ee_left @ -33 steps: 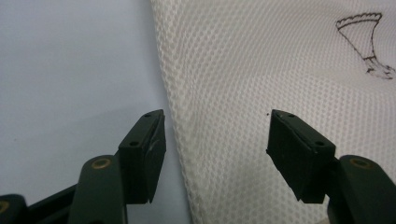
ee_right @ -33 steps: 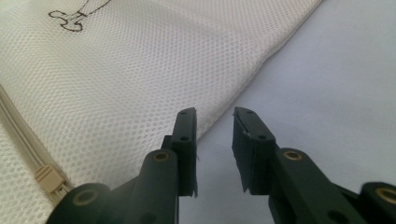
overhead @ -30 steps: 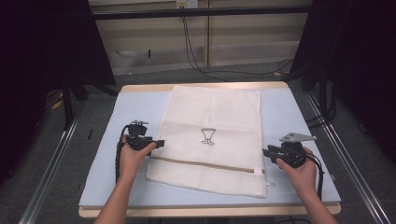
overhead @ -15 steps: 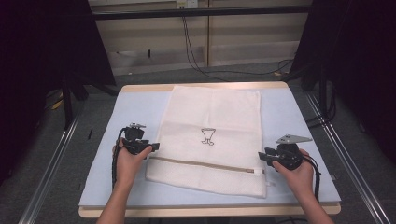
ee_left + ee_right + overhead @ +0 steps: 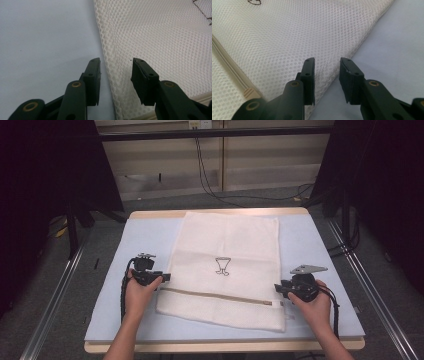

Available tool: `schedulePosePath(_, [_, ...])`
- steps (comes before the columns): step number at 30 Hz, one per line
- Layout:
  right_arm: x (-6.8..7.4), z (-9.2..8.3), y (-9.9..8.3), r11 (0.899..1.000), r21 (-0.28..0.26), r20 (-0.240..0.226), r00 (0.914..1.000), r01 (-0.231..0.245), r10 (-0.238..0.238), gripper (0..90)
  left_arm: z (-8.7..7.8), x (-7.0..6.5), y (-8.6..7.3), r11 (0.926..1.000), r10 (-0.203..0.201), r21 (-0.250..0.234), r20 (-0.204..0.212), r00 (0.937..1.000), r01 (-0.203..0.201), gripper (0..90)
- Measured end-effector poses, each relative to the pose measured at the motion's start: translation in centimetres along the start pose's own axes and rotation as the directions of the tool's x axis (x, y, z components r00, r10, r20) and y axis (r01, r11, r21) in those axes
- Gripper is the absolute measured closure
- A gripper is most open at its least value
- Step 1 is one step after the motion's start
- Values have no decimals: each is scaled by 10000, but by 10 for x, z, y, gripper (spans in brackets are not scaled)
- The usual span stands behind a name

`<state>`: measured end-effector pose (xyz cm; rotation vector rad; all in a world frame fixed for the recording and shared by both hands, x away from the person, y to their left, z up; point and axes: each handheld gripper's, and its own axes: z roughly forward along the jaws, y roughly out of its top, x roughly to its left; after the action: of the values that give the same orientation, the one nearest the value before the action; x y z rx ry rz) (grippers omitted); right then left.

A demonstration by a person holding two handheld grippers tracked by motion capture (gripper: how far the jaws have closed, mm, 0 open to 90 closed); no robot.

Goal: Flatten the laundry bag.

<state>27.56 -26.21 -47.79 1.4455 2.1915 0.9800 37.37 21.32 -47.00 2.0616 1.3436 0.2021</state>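
Since the earlier frame, the left claw (image 5: 115, 75) has been closing astride the mesh bag (image 5: 227, 265) edge; the right claw (image 5: 327, 75) is held apart.

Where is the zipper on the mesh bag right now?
In the high view the zipper runs across the near part of the bag, between the left tool and the right tool.

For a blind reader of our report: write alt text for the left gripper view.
The left gripper has its two black jaws set apart astride the side edge of a white mesh laundry bag, one jaw over the pale blue mat and the other over the mesh. The bag's beige zipper shows at the lower right.
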Motion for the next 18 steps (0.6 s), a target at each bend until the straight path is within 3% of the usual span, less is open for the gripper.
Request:
schedulePosePath(10, [2, 3, 1, 9999, 144, 122, 9999, 28, -30, 729, 5, -5, 3, 9994, 342, -7, -125, 9993, -342, 653])
schedulePosePath(15, [4, 3, 1, 9998, 193, 236, 9997, 13, -18, 789, 5, -4, 4, 9998, 192, 51, -106, 9998, -191, 717])
schedulePosePath(18, [4, 4, 2, 9999, 144, 258, 9997, 17, -21, 825, 6, -7, 6, 9997, 163, 166, -144, 9998, -160, 812])
